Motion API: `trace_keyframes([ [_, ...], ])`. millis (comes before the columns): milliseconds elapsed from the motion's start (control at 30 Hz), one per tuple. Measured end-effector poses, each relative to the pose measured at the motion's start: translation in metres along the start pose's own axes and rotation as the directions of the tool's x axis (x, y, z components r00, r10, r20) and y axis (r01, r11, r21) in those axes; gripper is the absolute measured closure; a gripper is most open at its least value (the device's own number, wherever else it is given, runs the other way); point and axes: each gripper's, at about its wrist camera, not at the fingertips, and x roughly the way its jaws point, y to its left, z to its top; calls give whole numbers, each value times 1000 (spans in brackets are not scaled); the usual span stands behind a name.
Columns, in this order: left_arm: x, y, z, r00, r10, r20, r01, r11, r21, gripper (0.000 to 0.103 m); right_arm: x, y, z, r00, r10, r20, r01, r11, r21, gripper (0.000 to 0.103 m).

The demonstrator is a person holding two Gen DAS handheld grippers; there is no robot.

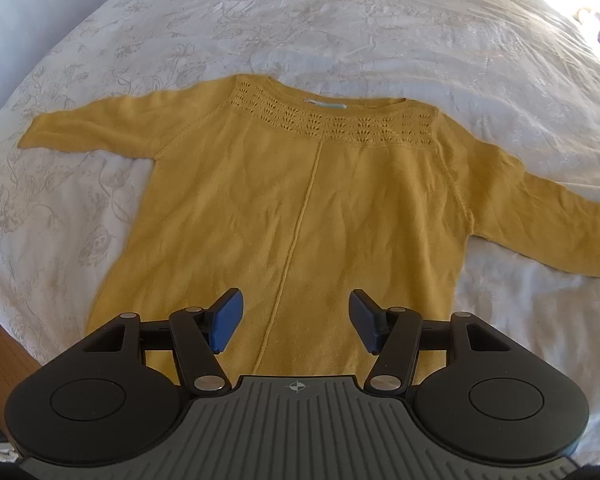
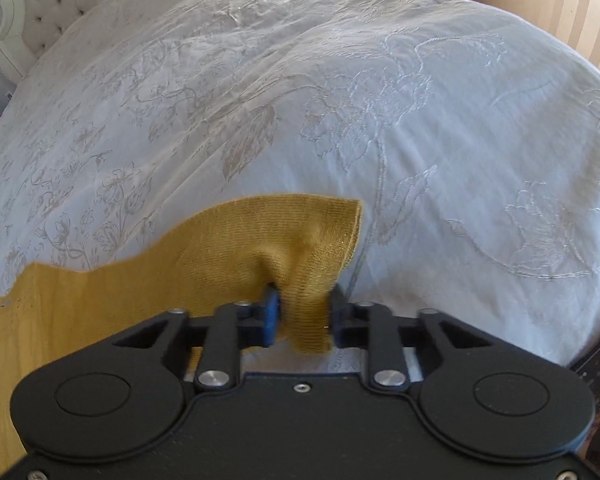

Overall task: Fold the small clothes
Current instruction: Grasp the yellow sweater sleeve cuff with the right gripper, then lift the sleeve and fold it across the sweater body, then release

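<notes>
A mustard-yellow knit sweater (image 1: 300, 200) lies flat on the bed, neckline away from me, both sleeves spread out to the sides. Over its lower hem hovers my left gripper (image 1: 296, 312), blue pads wide apart with nothing between them. In the right wrist view my right gripper (image 2: 303, 312) is shut on the cuff end of a sleeve (image 2: 300, 240), the yellow knit bunched and lifted between the pads. The rest of that sleeve (image 2: 80, 308) trails off to the left across the bedspread.
A white bedspread (image 2: 380, 120) with floral embroidery covers the bed. A tufted headboard (image 2: 52, 8) stands at the far left. The bed's near edge and brown floor (image 1: 4, 344) show at the lower left. Striped wall (image 2: 580, 8) is at the far right.
</notes>
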Motion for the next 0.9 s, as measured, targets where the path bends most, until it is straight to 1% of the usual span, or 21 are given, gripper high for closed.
trace_keyframes([
  [67,-1,3,2,1000,-2,13,2,1000,6,46,-12,19,4,999,36,39,-35,999,-24,89],
  [133,-1,9,4,1000,2,27,-2,1000,8,46,-26,38,9,992,101,71,-99,995,-27,89],
  [200,1,17,6,999,9,39,-9,1000,10,46,-44,71,16,977,183,108,-178,982,-59,89],
  [267,3,27,9,999,11,47,-11,1000,9,46,-59,107,23,960,242,137,-229,968,-107,89],
  [333,6,38,11,999,7,52,-7,1000,3,46,-72,139,27,938,306,160,-286,948,-137,89],
  [367,8,45,12,999,2,54,-2,1000,0,46,-80,159,29,920,350,176,-326,933,-150,89],
  [400,9,51,13,998,-2,56,3,1000,-2,46,-86,173,31,907,378,185,-353,923,-154,89],
  [500,14,74,16,998,-17,59,17,1000,-3,46,-103,228,32,850,484,209,-457,874,-167,89],
  [600,18,103,18,998,-19,67,19,1000,-6,46,-107,282,27,815,549,186,-515,833,-203,89],
  [667,21,127,20,997,-9,70,10,1000,-18,46,-101,324,18,791,596,141,-560,797,-227,89],
  [700,23,137,21,998,-6,70,7,1000,-23,46,-96,343,12,783,610,120,-573,784,-239,89],
  [833,34,182,26,998,17,63,-15,999,-31,46,-64,417,-19,772,635,28,-607,749,-266,89],
  [867,37,191,27,998,22,61,-21,999,-26,46,-51,438,-29,773,635,2,-610,743,-275,89],
  [900,40,199,28,998,28,61,-26,999,-19,46,-39,455,-41,783,622,-22,-601,747,-286,89],
])
